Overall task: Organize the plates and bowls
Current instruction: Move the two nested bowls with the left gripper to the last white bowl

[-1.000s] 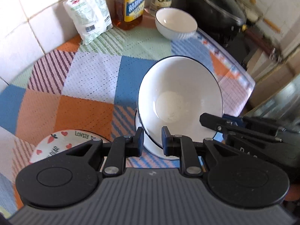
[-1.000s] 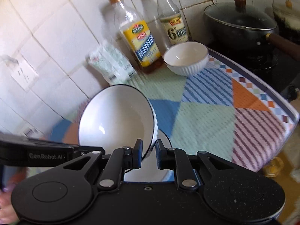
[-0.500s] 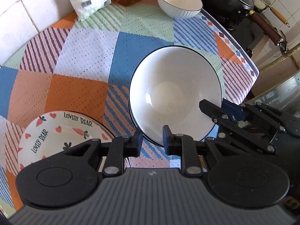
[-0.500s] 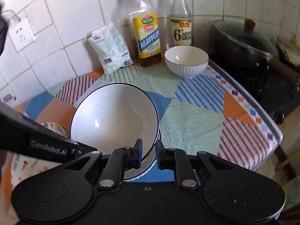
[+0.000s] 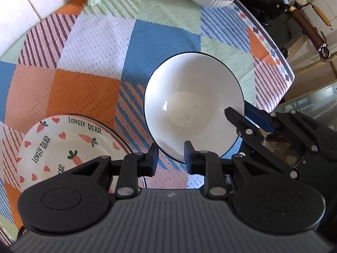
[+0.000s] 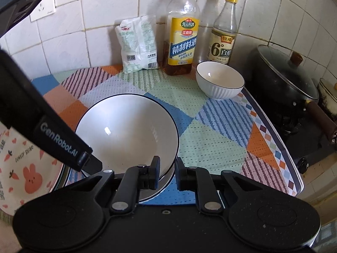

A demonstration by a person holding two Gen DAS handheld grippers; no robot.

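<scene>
— Patchwork cloth (image 5: pixel 88 88) covers our tiled kitchen counter, with bottles and a small ribbed bowl (image 6: pixel 220 83) at the back.

— Where is the large white bowl (image 5: pixel 193 105)?

— Mid-cloth, beside our carrot-print plate (image 5: pixel 63 143). Our right gripper (image 6: pixel 167 174) pinches its near rim. Our left gripper (image 5: pixel 171 158) is opening, the rim between its fingers but untouched.

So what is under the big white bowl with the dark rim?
Under the big white bowl the rim of another white dish peeks out at the near edge, on the patterned mat. The bowl covers the rest, so its shape stays unknown.
</scene>
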